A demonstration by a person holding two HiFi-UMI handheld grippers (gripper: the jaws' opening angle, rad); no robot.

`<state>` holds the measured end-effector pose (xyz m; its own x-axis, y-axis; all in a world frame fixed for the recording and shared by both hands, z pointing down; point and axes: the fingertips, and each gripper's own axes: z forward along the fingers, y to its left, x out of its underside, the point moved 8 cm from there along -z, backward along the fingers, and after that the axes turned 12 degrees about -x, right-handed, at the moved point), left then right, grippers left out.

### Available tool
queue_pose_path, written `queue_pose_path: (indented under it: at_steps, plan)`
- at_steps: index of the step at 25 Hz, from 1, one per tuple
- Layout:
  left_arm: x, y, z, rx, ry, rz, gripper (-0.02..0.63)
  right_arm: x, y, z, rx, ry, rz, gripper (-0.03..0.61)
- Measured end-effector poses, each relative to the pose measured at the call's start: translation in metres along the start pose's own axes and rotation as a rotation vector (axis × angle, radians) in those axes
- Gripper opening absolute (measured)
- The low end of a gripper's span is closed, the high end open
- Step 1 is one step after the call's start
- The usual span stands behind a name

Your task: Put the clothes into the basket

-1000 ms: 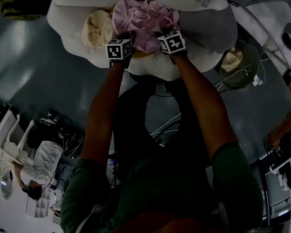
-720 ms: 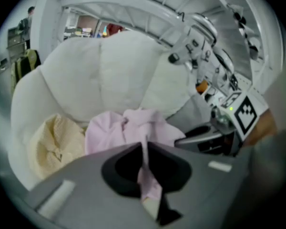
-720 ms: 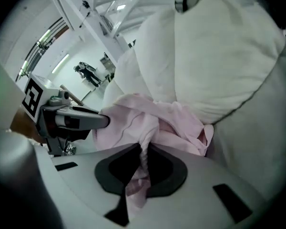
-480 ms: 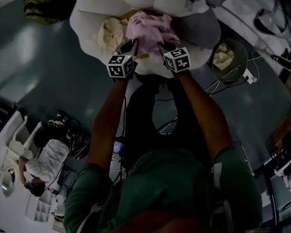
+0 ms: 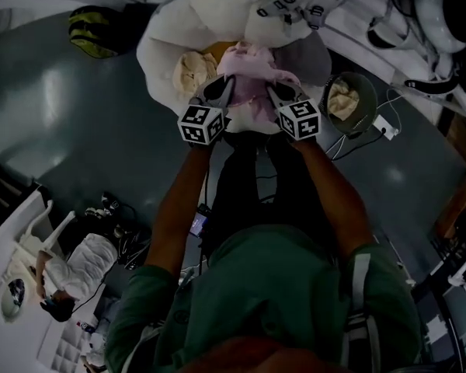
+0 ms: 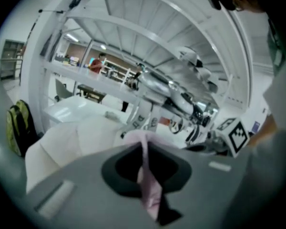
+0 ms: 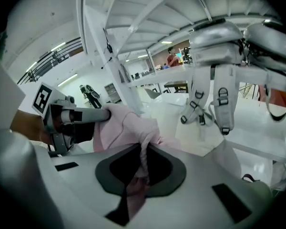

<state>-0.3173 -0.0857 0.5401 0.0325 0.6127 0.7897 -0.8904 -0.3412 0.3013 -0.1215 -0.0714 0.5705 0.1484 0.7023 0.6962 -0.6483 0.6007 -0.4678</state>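
A pink garment (image 5: 250,80) hangs between my two grippers above a white cushioned pile (image 5: 175,41). My left gripper (image 5: 220,93) is shut on its left edge; in the left gripper view a pink fold (image 6: 147,180) runs down between the jaws. My right gripper (image 5: 281,93) is shut on the right edge, its jaws having just been closing on the bunched pink cloth (image 7: 133,128). A cream garment (image 5: 191,70) lies on the pile to the left. The round wire basket (image 5: 366,93) stands on the floor at the right with a cream cloth (image 5: 342,99) inside.
A yellow-green backpack (image 5: 101,31) lies on the dark floor left of the pile. White machine parts with straps (image 5: 295,2) lie behind the pile. Cables (image 5: 349,138) trail by the basket. A person (image 5: 70,266) sits at the lower left.
Both grippers have risen together, lifting the pink garment off the white pile. The pile and basket now look smaller and farther below.
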Motion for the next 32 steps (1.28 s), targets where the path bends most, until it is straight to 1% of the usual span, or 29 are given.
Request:
queue_pose_path:
  at_steps: [6,10,15,18,20,22,24,26,28,30,32]
  plan:
    - [-0.051,-0.026,-0.032,0.046,-0.063,0.027,0.025,-0.044,0.026,-0.048,0.032,-0.092,-0.034,0.025]
    - [-0.072,-0.039,-0.060,0.054,-0.088,0.041,0.025,-0.062,0.048,-0.071,0.020,-0.132,-0.055,0.021]
    - [-0.100,-0.066,-0.077,0.083,-0.116,0.059,0.025,-0.082,0.056,-0.105,0.018,-0.173,-0.075,0.020]
    - [-0.117,-0.073,-0.085,0.107,-0.136,0.067,0.025,-0.102,0.065,-0.124,0.016,-0.245,-0.095,0.014]
    - [-0.124,-0.074,-0.088,0.122,-0.124,0.077,0.025,-0.119,0.072,-0.133,0.018,-0.293,-0.120,0.014]
    - [-0.124,-0.082,-0.088,0.154,-0.082,0.086,0.023,-0.131,0.077,-0.138,0.020,-0.304,-0.127,0.014]
    - [-0.121,-0.100,-0.092,0.216,-0.065,0.080,0.021,-0.130,0.082,-0.142,0.025,-0.304,-0.118,0.014]
    - [-0.124,-0.117,-0.102,0.258,-0.078,0.092,0.021,-0.125,0.090,-0.150,0.035,-0.320,-0.106,0.014]
    - [-0.133,-0.127,-0.109,0.280,-0.098,0.088,0.021,-0.124,0.097,-0.162,0.050,-0.353,-0.090,0.014]
    - [-0.145,-0.136,-0.112,0.313,-0.114,0.079,0.021,-0.127,0.101,-0.177,0.070,-0.392,-0.083,0.014]
    - [-0.161,-0.147,-0.112,0.355,-0.132,0.098,0.021,-0.132,0.102,-0.197,0.093,-0.438,-0.091,0.014]
